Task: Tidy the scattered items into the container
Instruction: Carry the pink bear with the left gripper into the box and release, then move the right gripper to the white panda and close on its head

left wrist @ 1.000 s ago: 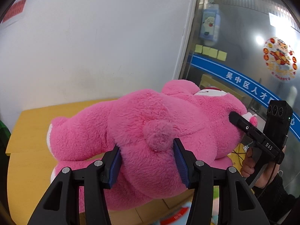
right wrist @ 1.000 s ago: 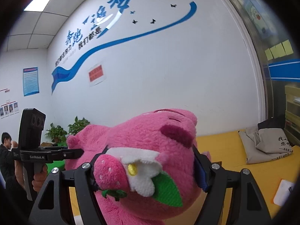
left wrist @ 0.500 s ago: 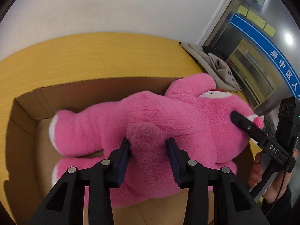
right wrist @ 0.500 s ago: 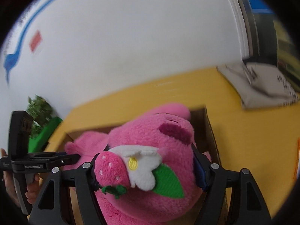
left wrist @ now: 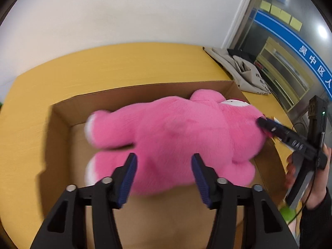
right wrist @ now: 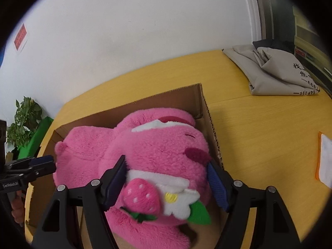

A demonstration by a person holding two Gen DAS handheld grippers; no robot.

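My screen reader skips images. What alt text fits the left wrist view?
A pink plush bear lies in a cardboard box on a yellow table; the left gripper is opening over its rump, and the right gripper is at its head.

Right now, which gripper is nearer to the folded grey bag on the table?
Right. The right gripper is at the pink bear's head, the box end beside the grey bag; the left gripper, opening, is at the bear's rear.
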